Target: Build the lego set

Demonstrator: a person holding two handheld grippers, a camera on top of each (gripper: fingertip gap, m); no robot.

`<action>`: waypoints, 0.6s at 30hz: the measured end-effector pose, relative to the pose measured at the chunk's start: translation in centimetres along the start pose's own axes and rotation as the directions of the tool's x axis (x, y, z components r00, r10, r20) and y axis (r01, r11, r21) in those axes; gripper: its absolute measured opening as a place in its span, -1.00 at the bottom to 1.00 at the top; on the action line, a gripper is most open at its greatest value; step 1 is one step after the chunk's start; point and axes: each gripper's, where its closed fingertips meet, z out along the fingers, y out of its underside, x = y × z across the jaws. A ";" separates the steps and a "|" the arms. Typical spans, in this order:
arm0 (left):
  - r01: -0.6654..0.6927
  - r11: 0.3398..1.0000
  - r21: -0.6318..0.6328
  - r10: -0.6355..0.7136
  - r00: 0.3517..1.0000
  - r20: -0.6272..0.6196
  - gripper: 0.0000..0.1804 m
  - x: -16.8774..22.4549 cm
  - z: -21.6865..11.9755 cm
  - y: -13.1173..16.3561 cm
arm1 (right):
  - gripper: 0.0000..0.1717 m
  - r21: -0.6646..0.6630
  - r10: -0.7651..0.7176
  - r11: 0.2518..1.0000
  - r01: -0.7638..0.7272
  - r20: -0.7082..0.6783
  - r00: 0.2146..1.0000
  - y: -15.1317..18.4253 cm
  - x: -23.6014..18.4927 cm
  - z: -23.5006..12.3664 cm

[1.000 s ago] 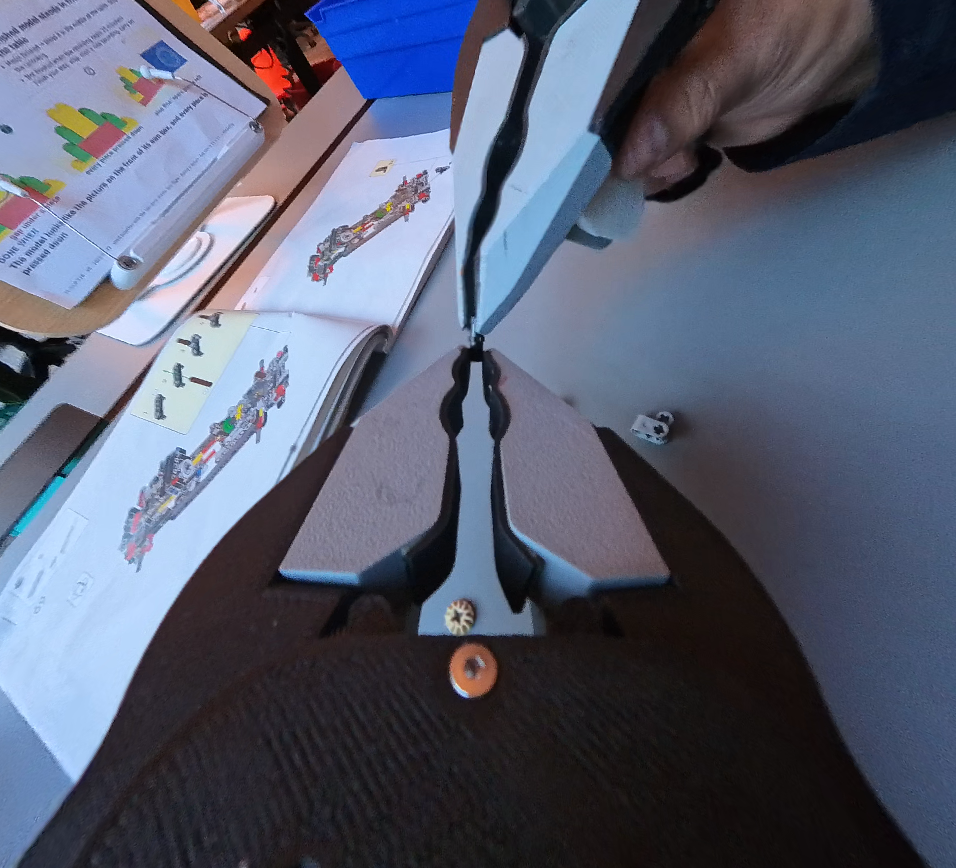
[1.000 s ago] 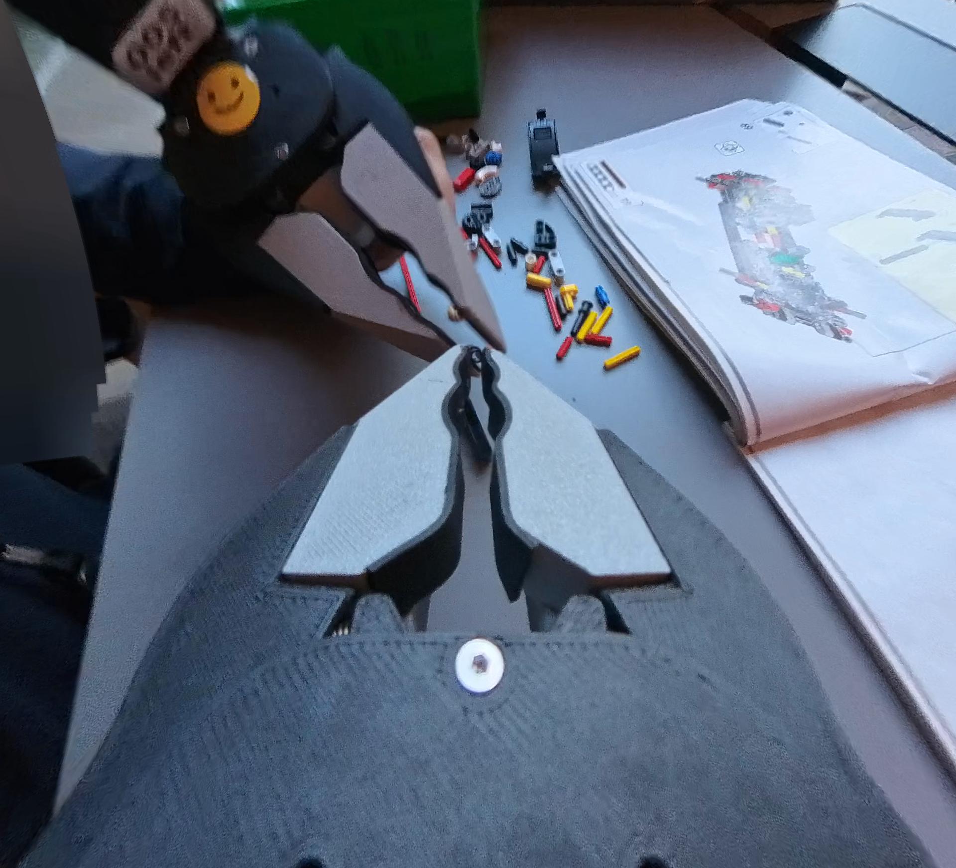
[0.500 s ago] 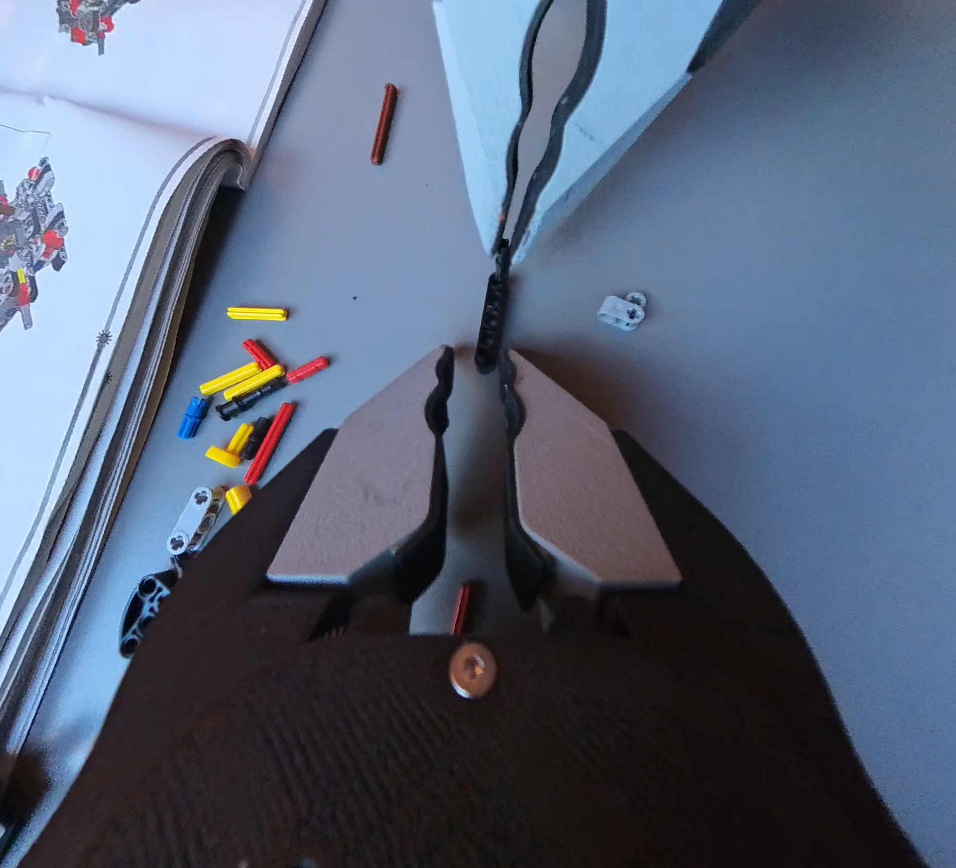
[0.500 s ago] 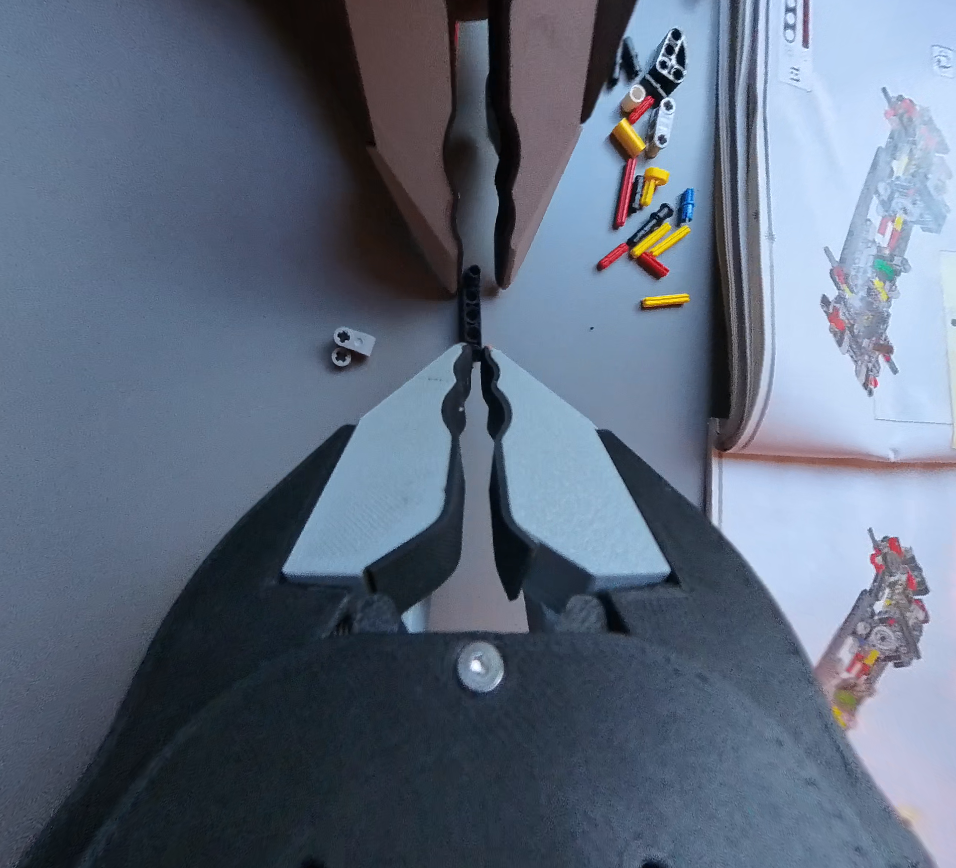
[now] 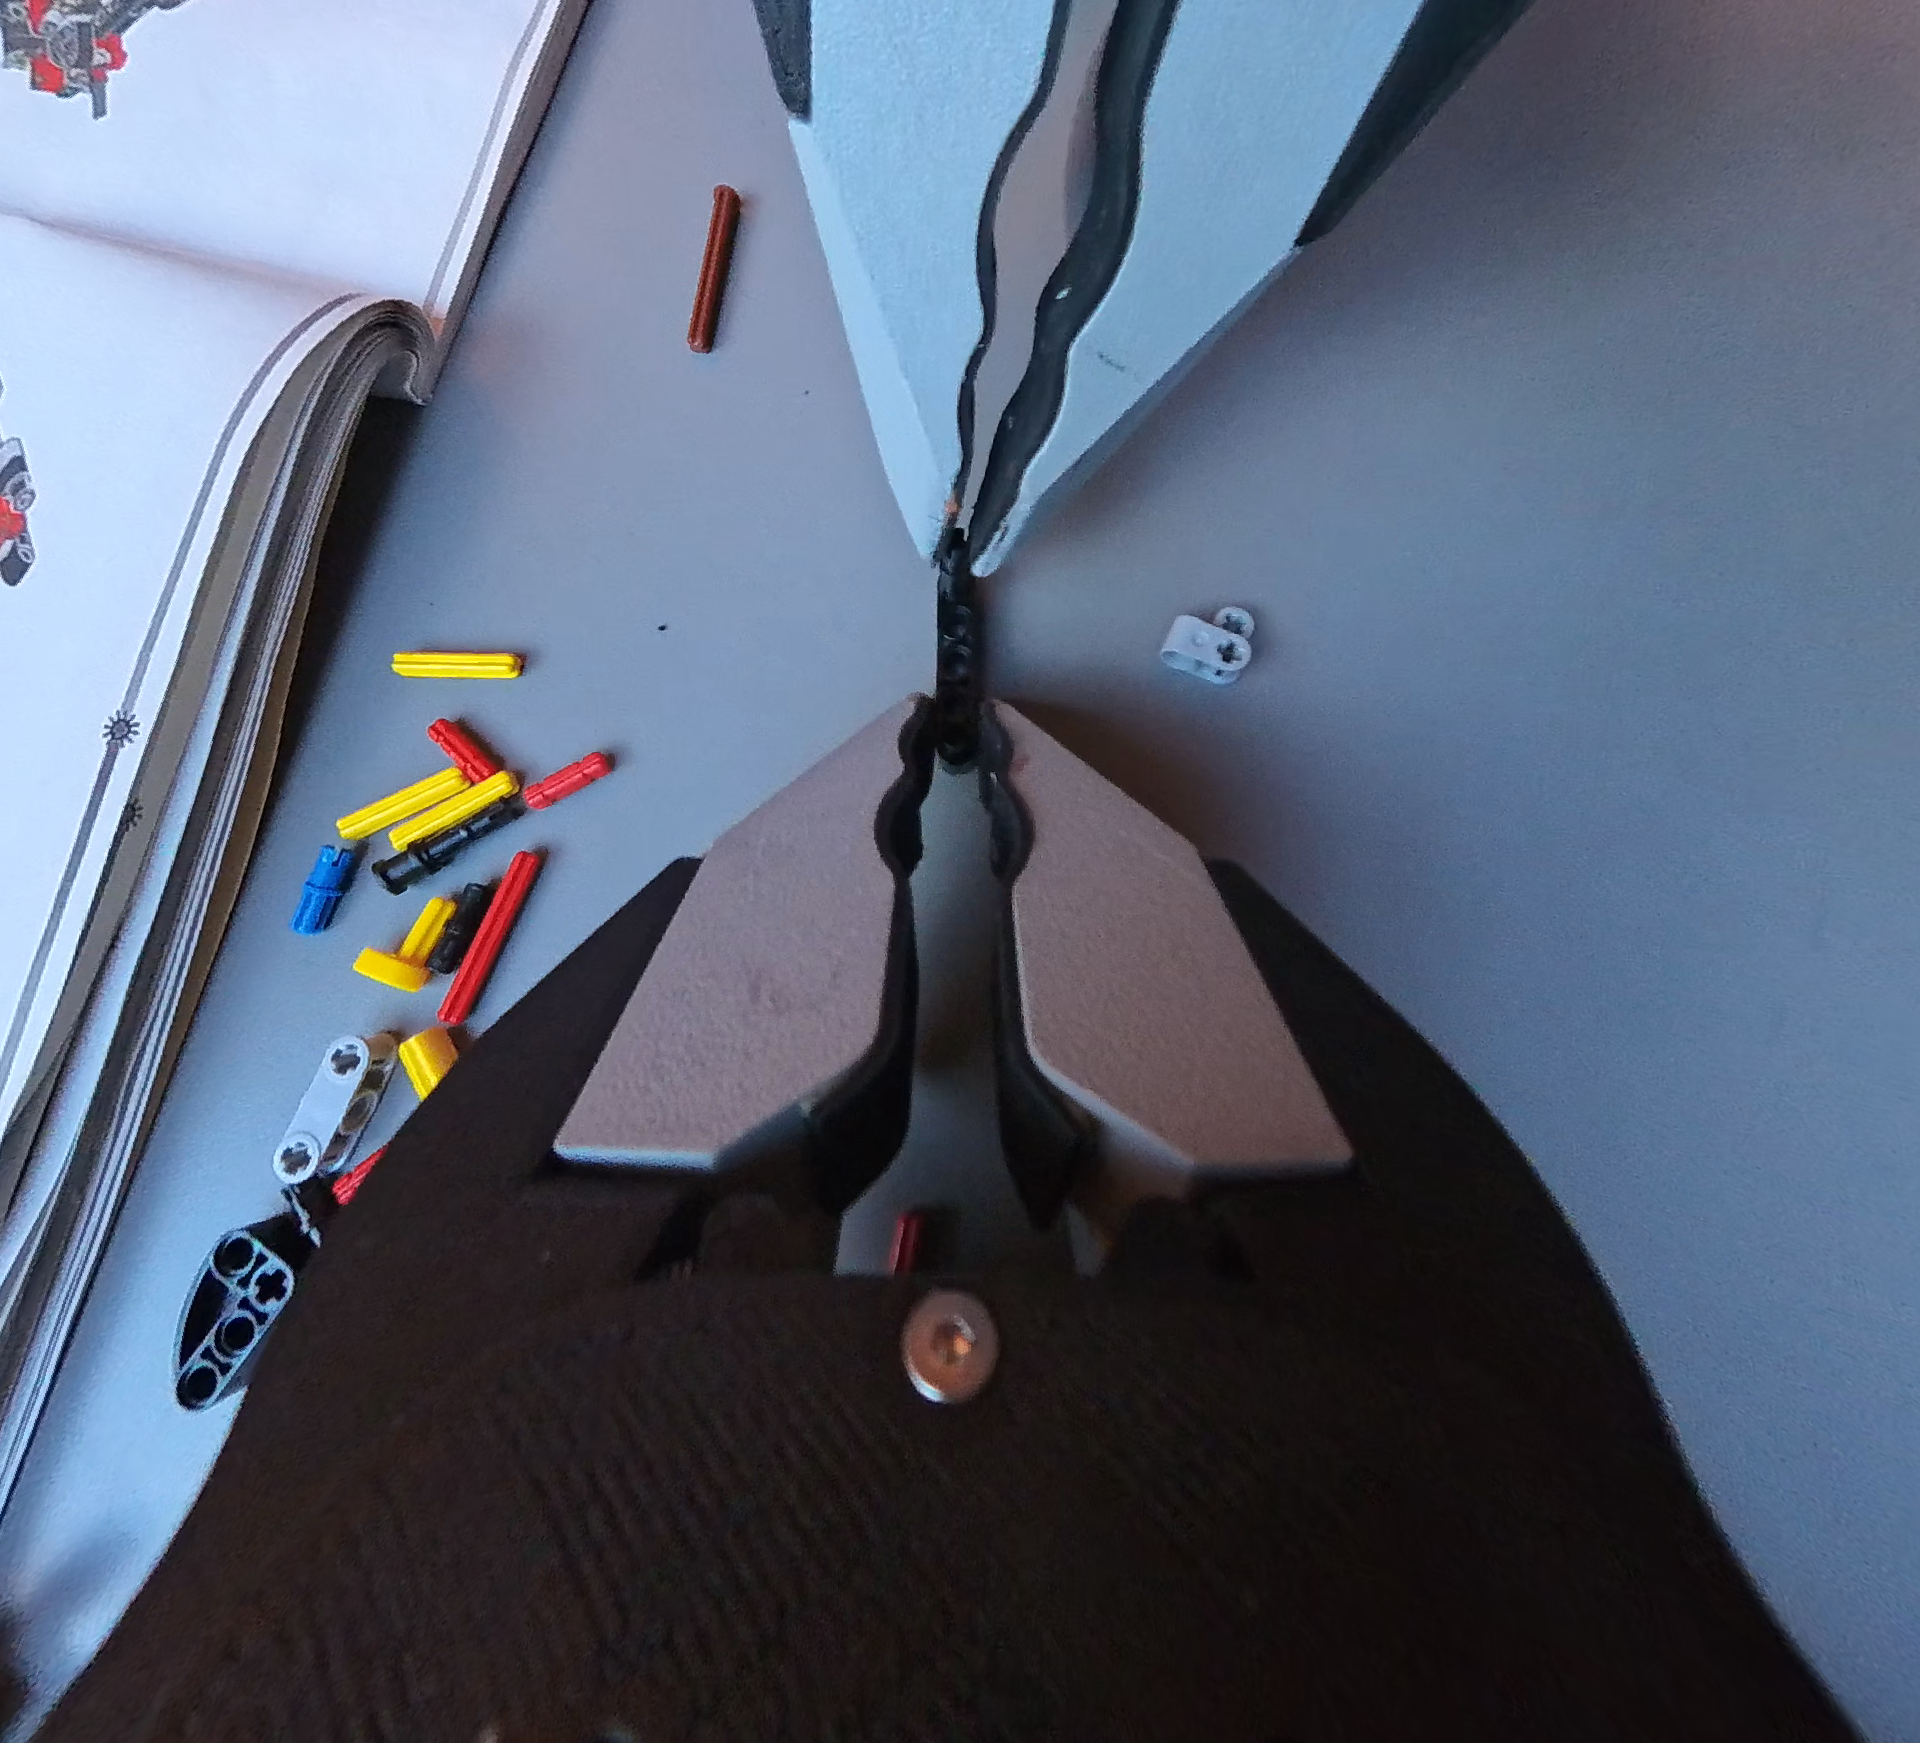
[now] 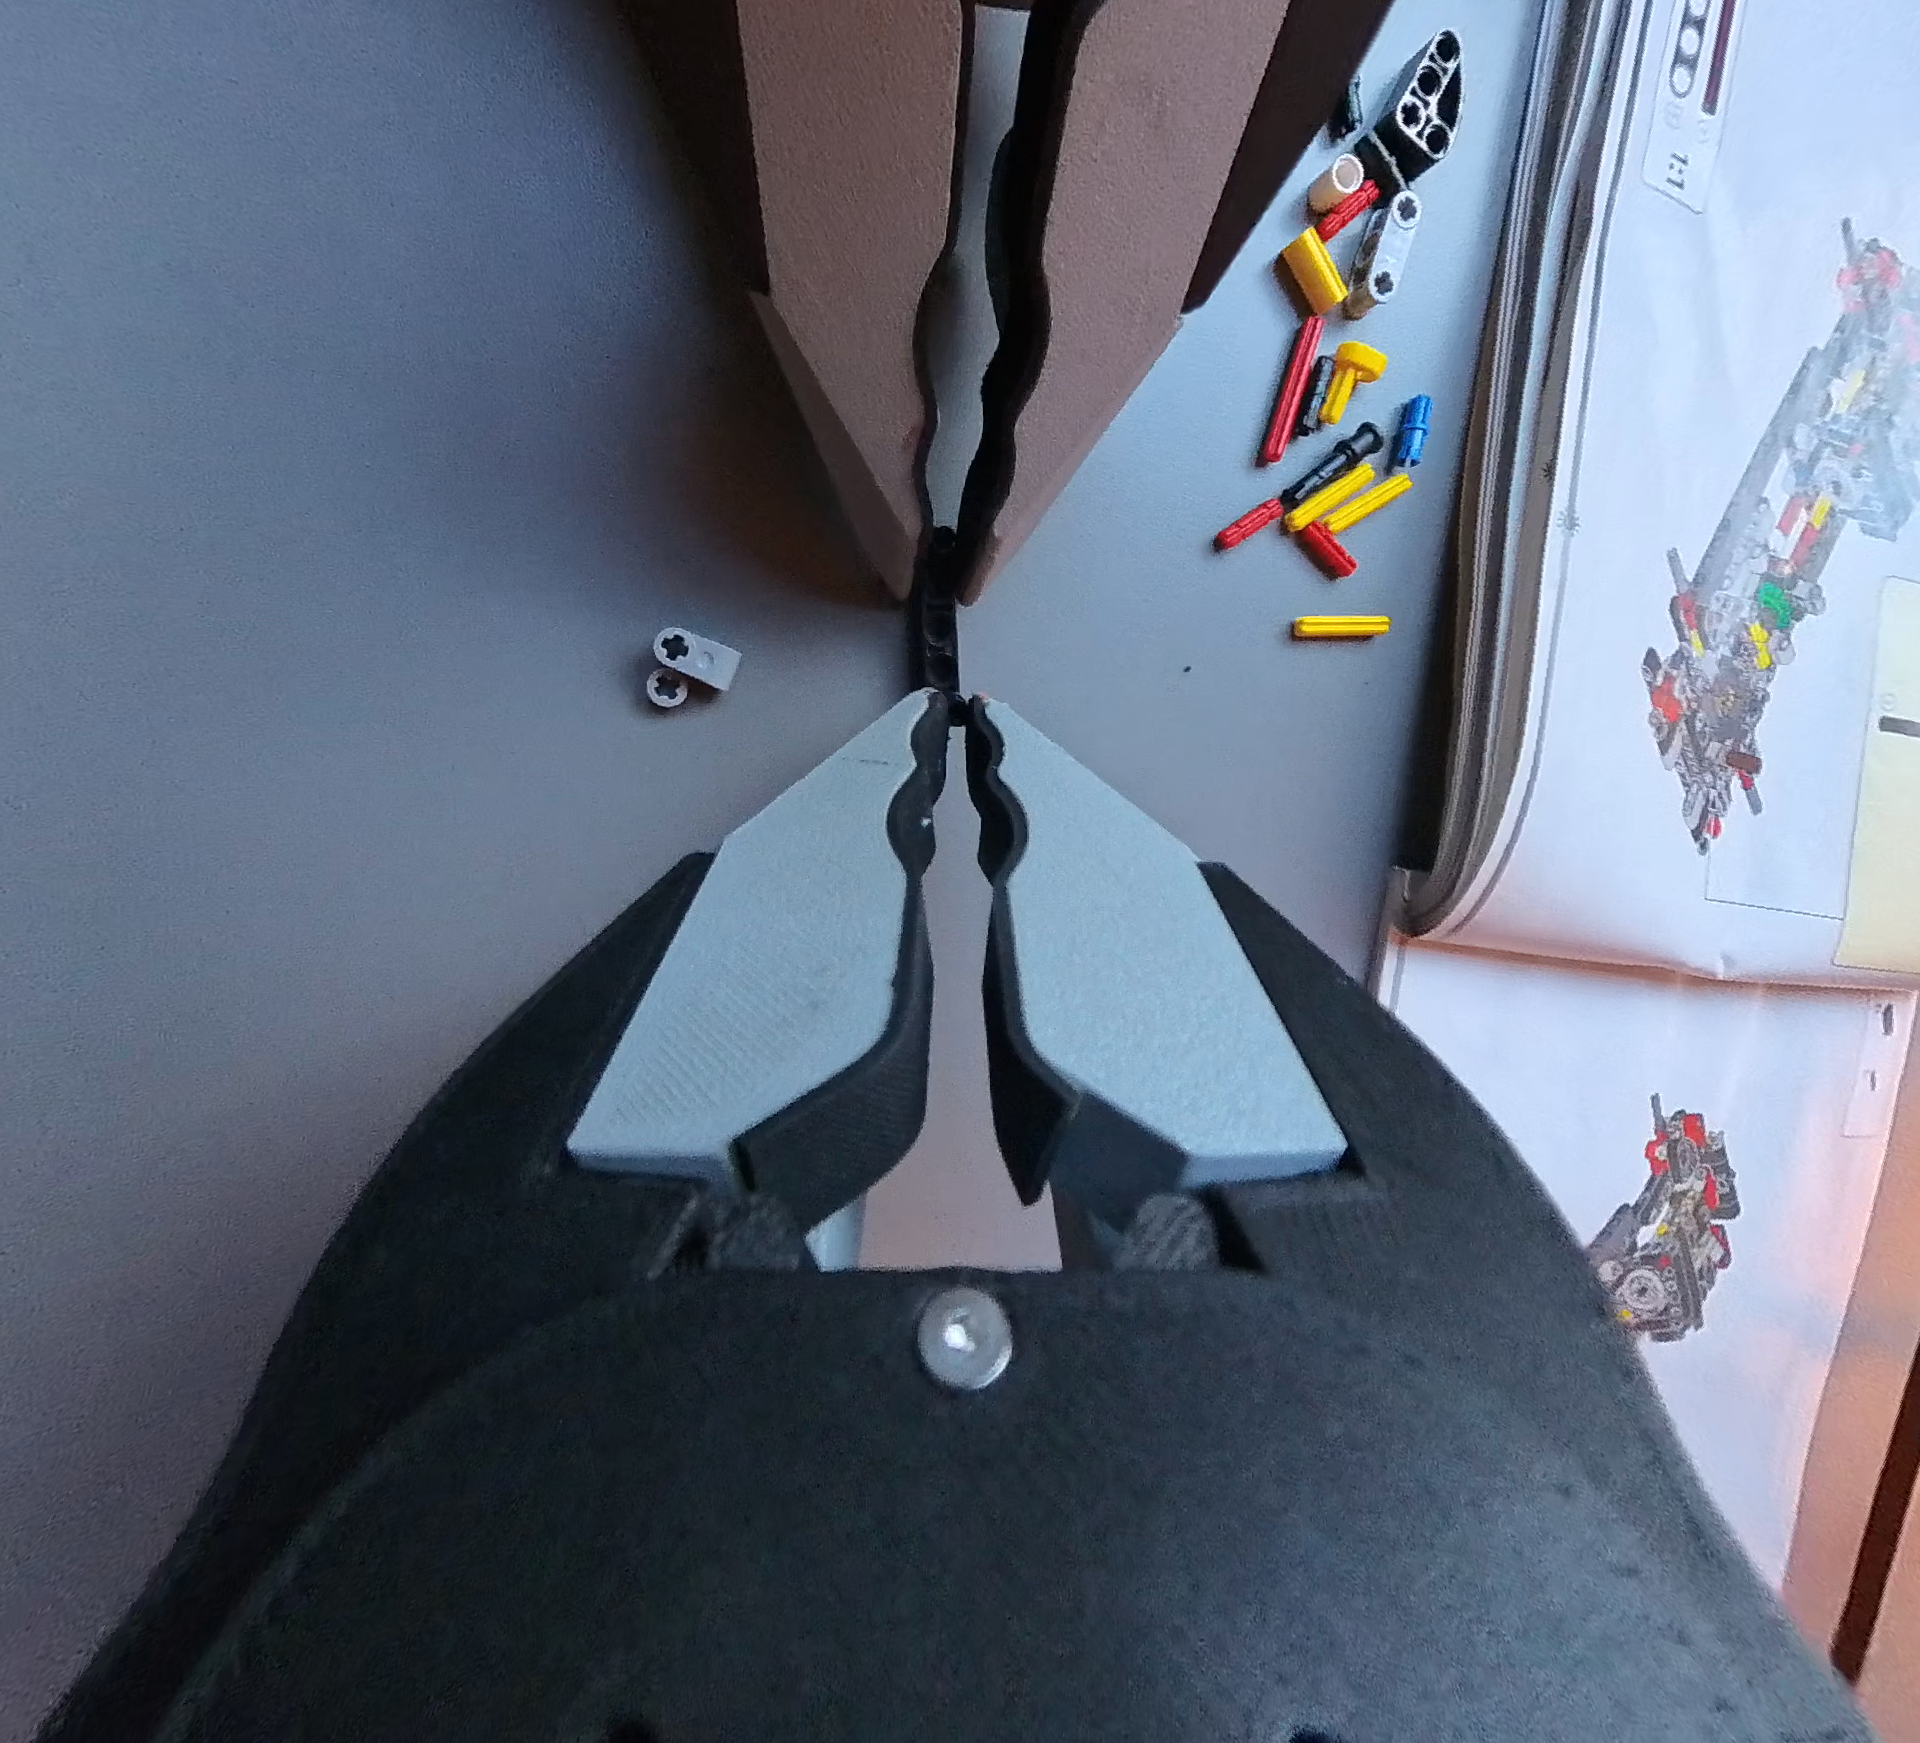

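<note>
Fingers, left gripper point(image 5: 954, 737): tan pads point(image 5: 790, 945) drawn in on one end of a black beam point(image 5: 956, 644), pinching it.
Fingers, right gripper point(image 6: 954, 714): grey pads point(image 6: 790, 966) pressed on the other end of the same beam point(image 6: 933, 628); tips nearly meeting.
Beam: thin, with holes, spanning the gap between the two opposed tip pairs, above the grey table point(image 5: 1558, 550).
Grey connector point(image 5: 1207, 646): on the table, just right of the left tips; alone.
Brown axle point(image 5: 714, 268): ahead and left of the left tips.
Loose parts point(image 5: 447, 831): yellow, red, blue, black pins and axles, scattered left of the left fingers.
Open booklet point(image 5: 208, 259): far left, beyond the parts; in the right wrist view it lies at right point(image 6: 1714, 446).
</note>
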 end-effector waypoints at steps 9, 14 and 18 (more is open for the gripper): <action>-0.002 1.000 0.000 0.002 1.000 0.001 -0.94 0.0 0.0 0.0 | -0.99 -0.040 -0.049 0.998 0.050 0.035 0.998 0.2 -0.1 0.0; 0.001 1.000 0.000 -0.001 1.000 -0.001 -0.94 0.0 0.0 0.0 | -0.99 0.007 0.045 0.999 -0.046 0.145 0.988 -0.1 -0.2 0.2; 0.001 1.000 0.000 -0.001 1.000 0.001 -0.94 -0.1 0.0 0.0 | -0.99 0.042 0.154 0.985 -0.166 0.205 0.967 0.1 0.0 0.2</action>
